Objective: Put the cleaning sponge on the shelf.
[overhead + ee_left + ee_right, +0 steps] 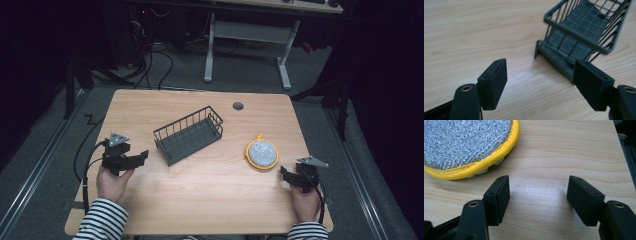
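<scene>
While I hold one gripper in each hand, both rest over the near part of the wooden surface (200, 190). My left gripper (141, 156) is at the left side, and it points toward the dark wire basket (189, 134), which stands in the middle of the surface and is turned at an angle. In the left gripper view the jaws of this gripper (540, 82) are wide apart, with nothing between them; I see bare wood in the gap, and the near short end of the basket (584, 30) is just beyond the pads, apart from them. The basket looks empty inside.

My right gripper (283, 173) is at the right side, near the edge of the surface. Its jaws are also wide and hold nothing. In the right gripper view, between the pads of this gripper (537, 195), there is only wood. The round scrubbing pad (261, 154), silver-grey with a yellow border, lies flat on the surface to the right of the basket and well apart from it. The pad (466, 145) is just in front of my right gripper, a little to its left, and does not touch the pads.
</scene>
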A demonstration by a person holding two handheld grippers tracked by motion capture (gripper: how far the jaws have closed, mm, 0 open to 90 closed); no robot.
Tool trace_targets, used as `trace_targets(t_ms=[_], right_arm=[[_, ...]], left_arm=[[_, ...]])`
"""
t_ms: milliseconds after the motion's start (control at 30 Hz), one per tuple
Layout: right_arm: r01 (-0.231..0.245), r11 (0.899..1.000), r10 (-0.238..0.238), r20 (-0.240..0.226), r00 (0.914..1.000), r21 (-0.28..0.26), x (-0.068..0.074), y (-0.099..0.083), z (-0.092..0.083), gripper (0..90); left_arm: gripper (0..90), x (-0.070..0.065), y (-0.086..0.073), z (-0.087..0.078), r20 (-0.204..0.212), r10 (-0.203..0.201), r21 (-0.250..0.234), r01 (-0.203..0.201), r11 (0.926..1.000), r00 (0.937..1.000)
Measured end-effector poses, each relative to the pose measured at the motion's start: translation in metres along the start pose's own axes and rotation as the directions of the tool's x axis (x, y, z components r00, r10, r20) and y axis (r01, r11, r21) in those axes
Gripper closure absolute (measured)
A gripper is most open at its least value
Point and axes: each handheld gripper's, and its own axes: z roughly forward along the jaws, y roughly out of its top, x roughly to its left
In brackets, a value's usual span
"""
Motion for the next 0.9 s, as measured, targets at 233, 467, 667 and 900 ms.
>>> trace_targets(t_ms=[233, 467, 667, 900], right_arm=[[-0.001, 1.000, 0.001, -0.001, 1.0000, 0.002, 0.000, 0.000, 0.000, 35.1], [0.000, 1.000, 0.000, -0.001, 1.0000, 0.001, 0.000, 0.000, 0.000, 34.9], [0.000, 1.000, 0.000, -0.002, 1.0000, 0.002, 0.000, 0.000, 0.000, 34.9], [-0.002, 1.000, 0.002, -0.002, 1.0000, 0.002, 0.000, 0.000, 0.000, 34.9]], left_arm=[[22.8, -0.015, 0.022, 0.007, 0.043, -0.004, 0.009, 0.004, 1.0000, 0.9991], [19.3, -0.022, 0.036, 0.024, 0.041, -0.011, 0.064, 0.008, 0.9979, 0.9991], [20.3, -0.025, 0.042, 0.040, 0.046, -0.016, 0.123, 0.010, 0.9923, 0.9988], [29.7, -0.029, 0.044, 0.047, 0.022, 0.002, 0.123, -0.005, 0.9924, 0.9997]])
